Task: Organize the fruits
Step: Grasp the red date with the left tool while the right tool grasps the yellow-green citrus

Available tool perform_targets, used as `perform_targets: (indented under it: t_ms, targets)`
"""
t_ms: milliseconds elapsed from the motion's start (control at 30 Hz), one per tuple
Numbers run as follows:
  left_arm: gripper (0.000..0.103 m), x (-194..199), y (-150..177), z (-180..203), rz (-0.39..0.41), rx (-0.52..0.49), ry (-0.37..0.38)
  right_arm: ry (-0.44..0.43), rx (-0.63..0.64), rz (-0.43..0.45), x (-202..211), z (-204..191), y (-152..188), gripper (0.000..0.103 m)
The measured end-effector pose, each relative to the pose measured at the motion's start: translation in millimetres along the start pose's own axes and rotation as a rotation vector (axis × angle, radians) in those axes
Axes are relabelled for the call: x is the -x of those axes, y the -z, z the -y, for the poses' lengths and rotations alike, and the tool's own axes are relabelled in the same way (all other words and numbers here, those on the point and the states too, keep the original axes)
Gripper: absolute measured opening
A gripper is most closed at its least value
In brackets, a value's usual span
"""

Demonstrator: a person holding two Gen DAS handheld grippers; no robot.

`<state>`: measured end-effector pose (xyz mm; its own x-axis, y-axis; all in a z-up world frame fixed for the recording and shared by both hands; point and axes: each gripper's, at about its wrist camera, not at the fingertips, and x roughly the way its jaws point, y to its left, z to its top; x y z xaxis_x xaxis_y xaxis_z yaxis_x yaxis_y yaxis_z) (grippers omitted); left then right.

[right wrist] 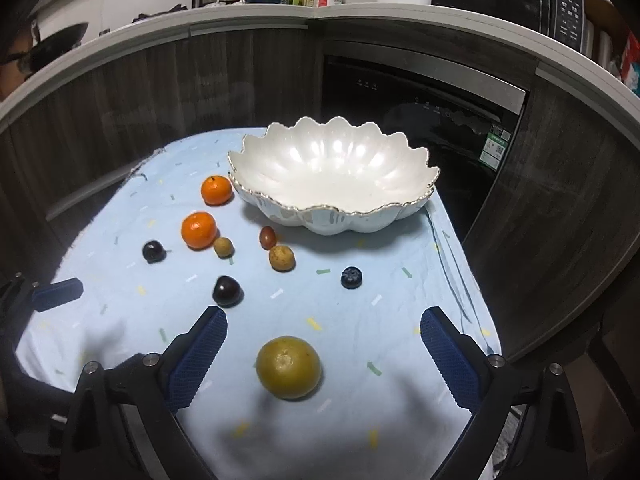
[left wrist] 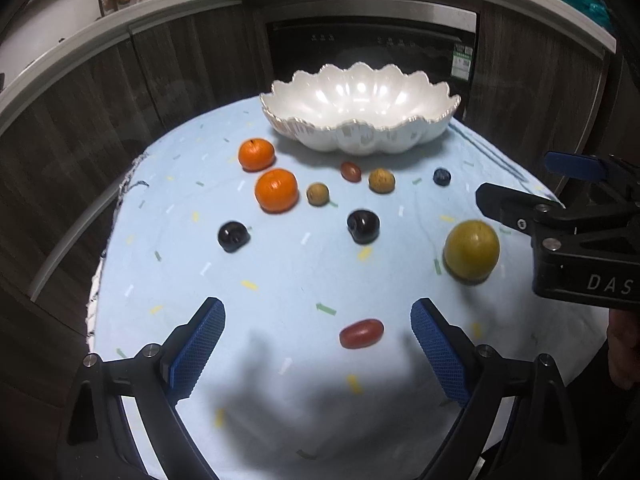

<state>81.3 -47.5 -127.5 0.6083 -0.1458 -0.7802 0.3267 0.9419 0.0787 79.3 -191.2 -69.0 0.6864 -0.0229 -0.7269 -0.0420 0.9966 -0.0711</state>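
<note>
- Your left gripper (left wrist: 318,344) has its jaws spread and nothing between the pads; the red grape tomato (left wrist: 361,333) lies on the cloth between the fingers, nearer the right-hand pad, touching neither.
- Your right gripper (right wrist: 323,354) is also spread wide and empty; the yellow-green fruit (right wrist: 289,367) sits on the cloth between its fingers, apart from both pads.
- The white scalloped bowl (right wrist: 304,216) stands empty at the far end of the blue cloth (right wrist: 360,420); every fruit is outside it.
- Risk: the tomato is small and off-centre. If you close now, one pad is likely to meet it first and nudge it sideways.
- Risk: the yellow-green fruit is round and smooth; a pinch above its widest part could squeeze it out and send it rolling toward the near edge.
- Risk: the two grippers are near each other; in the left view the right one's finger hangs just beside the yellow-green fruit. If both lift toward the bowl together, they could collide.
- Edges: the cloth's right edge runs close to the right gripper's outer finger; the table's exact edge under the cloth looks close there, but the fisheye makes that uncertain.
- Open room: the path to the bowl crosses a dark plum (right wrist: 227,290), a blueberry (right wrist: 351,277) and two tangerines (right wrist: 199,230); carry high over them and clear the raised rim.
</note>
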Motion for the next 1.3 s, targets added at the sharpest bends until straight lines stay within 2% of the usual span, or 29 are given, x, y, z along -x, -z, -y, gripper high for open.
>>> perform_targets:
  t_ms: [333, 467, 700, 767, 933, 1100, 1200, 1300]
  targets:
    - [0.08, -18.5, 8.2, 6.2, -0.031, -0.009, 0.045, -0.034, 0.013, -0.055, -19.1, -3.3, 17.5, 0.09]
    - [0.065, -23.9, 8.8, 8.7, -0.042, -0.018, 0.067, -0.048, 0.023, -0.072, -23.9, -6.1, 20.6, 0.086]
    - [0.062, -29.7, 10.7, 9.3, -0.057, -0.01, 0.09, -0.065, 0.025, -0.085, -31.2, -9.3, 23.3, 0.085]
    - [0.056, -31.2, 11.6, 11.4, -0.063, -0.018, 0.1, -0.074, 0.027, -0.1, -35.2, -10.4, 24.8, 0.082]
    - [0.04, -36.9, 13.7, 13.7, -0.094, -0.021, 0.133, -0.08, 0.018, -0.116, -40.9, -10.1, 26.5, 0.081]
    - [0.038, -39.0, 14.3, 15.1, -0.101, -0.02, 0.133, -0.084, 0.016, -0.137, -45.8, -9.7, 29.3, 0.081]
    - [0.035, -38.9, 14.4, 14.3, -0.101, -0.015, 0.135, -0.091, 0.017, -0.161, -51.5, -10.0, 31.7, 0.074]
    - [0.029, -39.2, 14.1, 12.2, -0.1, -0.004, 0.141, -0.106, 0.005, -0.203, -60.2, -8.8, 35.7, 0.062]
